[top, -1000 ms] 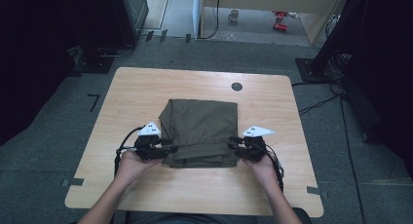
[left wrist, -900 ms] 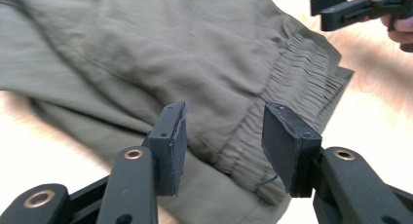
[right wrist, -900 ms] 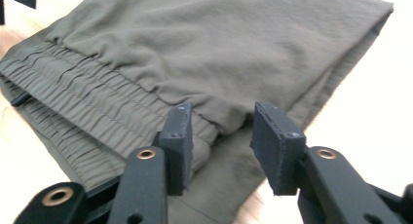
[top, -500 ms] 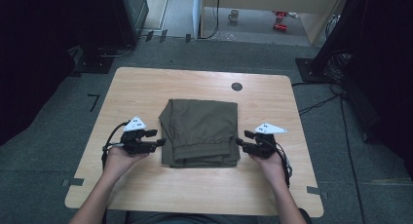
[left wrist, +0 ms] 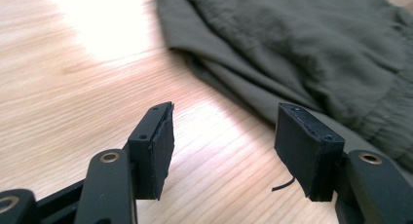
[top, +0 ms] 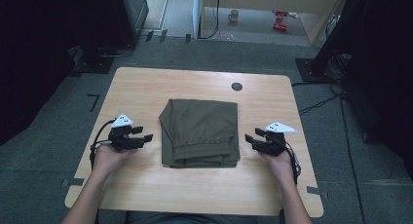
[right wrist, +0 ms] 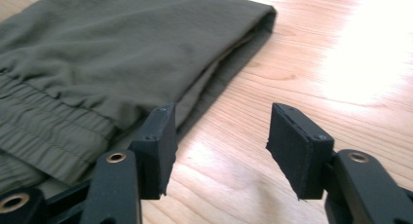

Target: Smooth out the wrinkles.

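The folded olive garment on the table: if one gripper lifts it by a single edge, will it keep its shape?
Probably not. The folded garment looks like thin, wrinkled cloth in loose layers, so it would likely droop and unfold. It seems light and may slide on the smooth wooden table if pushed.

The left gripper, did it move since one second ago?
Yes. The left gripper has moved outward, away from the folded olive garment toward the table's left edge. Its jaws have just been opening, with nothing between them.

A mug (top: 234,15) and red objects (top: 279,20) sit on the floor beyond the table (top: 146,92).
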The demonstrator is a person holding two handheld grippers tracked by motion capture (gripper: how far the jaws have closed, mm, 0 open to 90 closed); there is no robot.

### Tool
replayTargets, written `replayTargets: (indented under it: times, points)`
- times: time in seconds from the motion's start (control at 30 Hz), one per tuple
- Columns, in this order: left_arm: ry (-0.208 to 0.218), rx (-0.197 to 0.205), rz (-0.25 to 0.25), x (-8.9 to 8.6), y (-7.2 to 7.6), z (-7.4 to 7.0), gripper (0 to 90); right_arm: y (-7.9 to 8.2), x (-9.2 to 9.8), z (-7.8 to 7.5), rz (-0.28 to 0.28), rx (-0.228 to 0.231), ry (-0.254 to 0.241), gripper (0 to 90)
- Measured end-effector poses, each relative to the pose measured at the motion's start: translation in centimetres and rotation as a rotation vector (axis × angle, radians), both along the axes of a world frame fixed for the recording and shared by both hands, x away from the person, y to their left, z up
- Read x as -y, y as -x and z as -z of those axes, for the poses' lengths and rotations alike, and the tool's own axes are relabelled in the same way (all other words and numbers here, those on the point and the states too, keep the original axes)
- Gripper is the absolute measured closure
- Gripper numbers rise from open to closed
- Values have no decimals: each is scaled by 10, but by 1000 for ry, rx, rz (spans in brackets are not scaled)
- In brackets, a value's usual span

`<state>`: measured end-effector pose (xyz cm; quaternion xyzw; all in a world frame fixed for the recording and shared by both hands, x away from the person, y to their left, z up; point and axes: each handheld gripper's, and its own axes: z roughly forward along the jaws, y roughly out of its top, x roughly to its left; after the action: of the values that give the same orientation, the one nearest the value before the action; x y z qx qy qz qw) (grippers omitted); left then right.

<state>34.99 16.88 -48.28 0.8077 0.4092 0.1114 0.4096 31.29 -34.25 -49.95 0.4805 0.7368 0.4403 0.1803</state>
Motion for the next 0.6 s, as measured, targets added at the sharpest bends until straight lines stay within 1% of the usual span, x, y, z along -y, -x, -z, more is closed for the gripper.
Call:
replayTargets:
  times: [0.1, 0.27, 0.37, 0.47, 0.6]
  points:
    - [-15, -4, -13, -5, -2, 3, 400, -1, 4, 2, 28, 7, 10, 401]
    - [-37, -5, -39, -12, -5, 9, 397, -3, 10, 6, 55, 11, 35, 384]
    - [-49, -8, -52, -16, -7, 12, 396, -5, 15, 8, 74, 0, 41, 378]
    - [-60, -10, -65, -21, -8, 15, 396, -7, 21, 11, 93, 1, 50, 370]
    - [-81, -11, -82, -26, -10, 21, 396, -8, 28, 15, 120, -9, 58, 360]
